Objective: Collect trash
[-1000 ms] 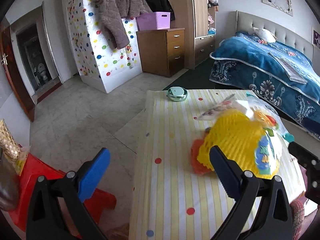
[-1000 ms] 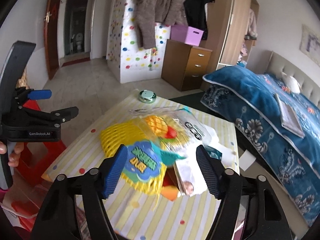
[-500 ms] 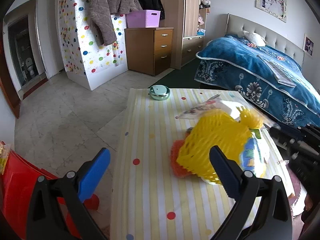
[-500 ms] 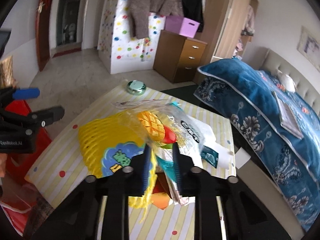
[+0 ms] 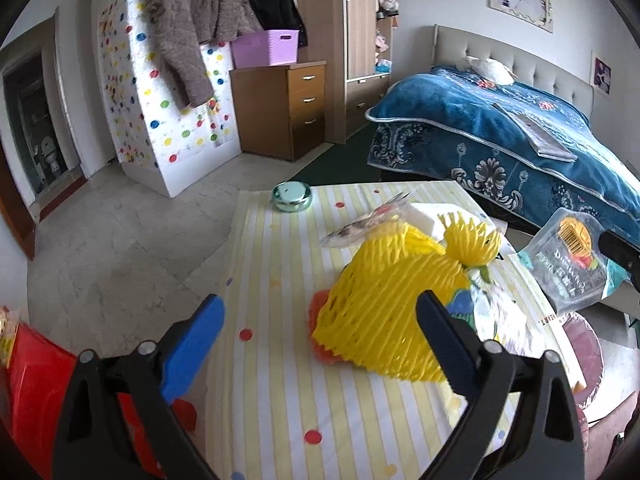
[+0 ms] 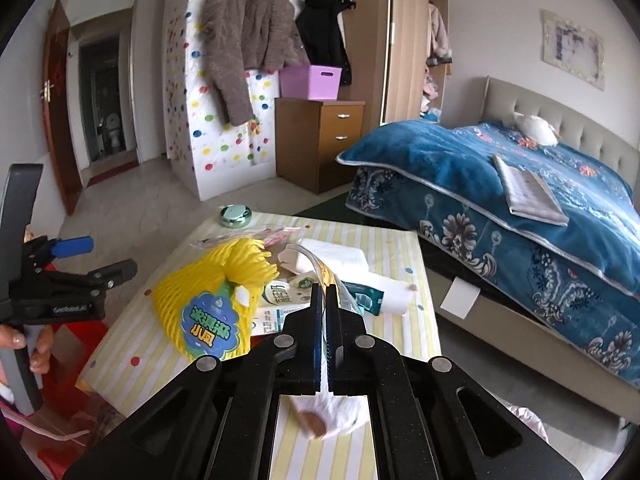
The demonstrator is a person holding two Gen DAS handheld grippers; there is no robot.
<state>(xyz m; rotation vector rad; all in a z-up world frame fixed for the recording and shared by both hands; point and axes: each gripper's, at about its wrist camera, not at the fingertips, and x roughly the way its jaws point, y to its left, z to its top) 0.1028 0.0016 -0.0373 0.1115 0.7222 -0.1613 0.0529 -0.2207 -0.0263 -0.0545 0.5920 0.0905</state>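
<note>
Striped surface (image 5: 280, 360) carries the yellow foam net (image 5: 392, 304) — tied tuft toward the bed (image 5: 500, 136). Clear snack wrapper (image 5: 568, 260) hangs edge-on off the right edge, pinched by right gripper (image 6: 323, 304) fingers; left gripper (image 5: 320, 344) fingers spread, empty.

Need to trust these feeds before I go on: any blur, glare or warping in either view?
Left wrist view: bed and walls bow with fisheye, clear plastic wrapper sharp. Right wrist view: same bowing, white scrap under the fingers smeared; no strong glare.
</note>
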